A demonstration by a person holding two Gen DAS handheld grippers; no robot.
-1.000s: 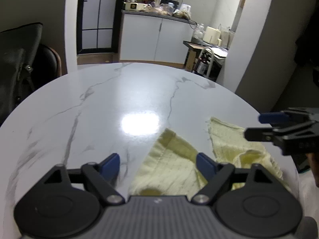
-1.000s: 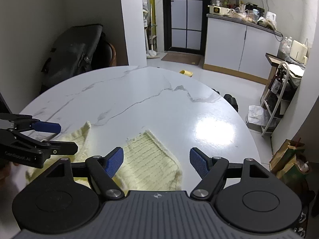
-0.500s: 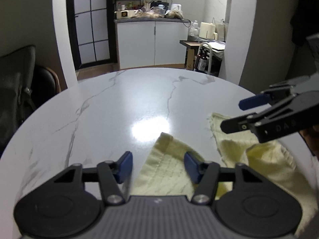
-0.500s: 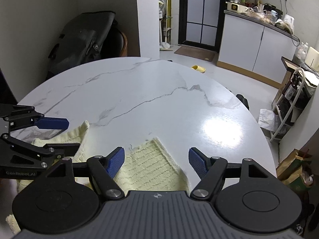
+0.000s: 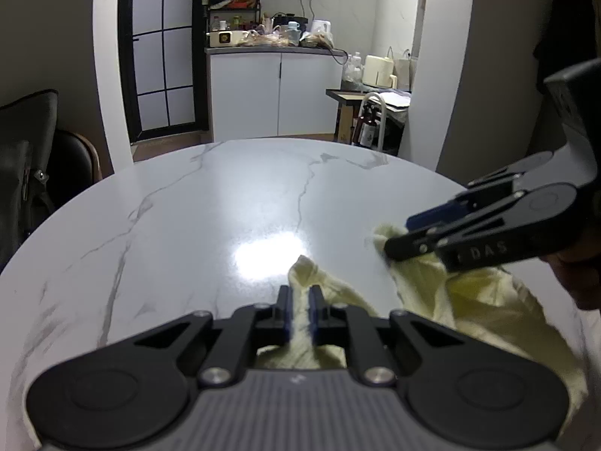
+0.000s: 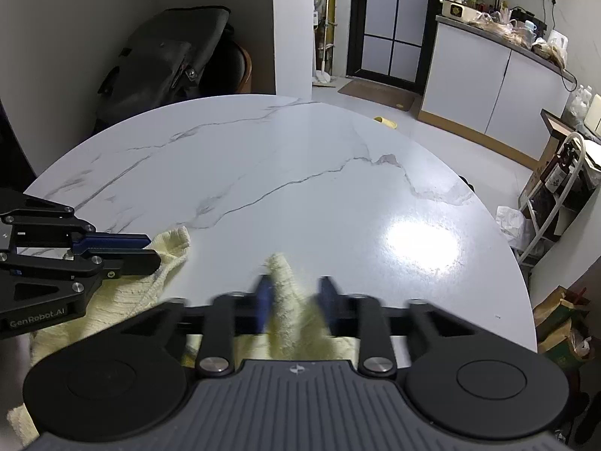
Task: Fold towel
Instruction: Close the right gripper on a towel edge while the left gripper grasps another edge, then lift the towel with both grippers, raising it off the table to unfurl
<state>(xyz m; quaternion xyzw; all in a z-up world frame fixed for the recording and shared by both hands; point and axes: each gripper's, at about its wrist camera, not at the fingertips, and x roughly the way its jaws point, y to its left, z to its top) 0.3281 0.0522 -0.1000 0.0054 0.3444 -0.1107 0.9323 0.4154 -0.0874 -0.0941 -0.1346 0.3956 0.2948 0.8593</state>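
Towel [image 5: 484,312]: pale yellow knit, bunched at the near edge of the white marble table [image 5: 225,203]; I see two corners lifted off the surface, one in each gripper.
Left gripper [image 5: 299,306]: I read the blue pads as nearly together, clamped on one towel corner; the tip of that corner pokes out ahead of the fingers.
Right gripper [image 6: 295,302]: motion-blurred in its own camera; pads sit on either side of a raised towel corner with a narrow gap. From the left wrist view the fingers lie close together over the other corner [image 5: 387,233]. I log it as gripping, with some doubt.
Writing, left gripper body: "GenRobot.AI" [image 6: 37,318].
Writing, right gripper body: "DAS" legible [image 5: 484,252]; any letters before it are hidden.
Table surface: glossy, grey veining, one bright lamp reflection [image 6: 424,242].
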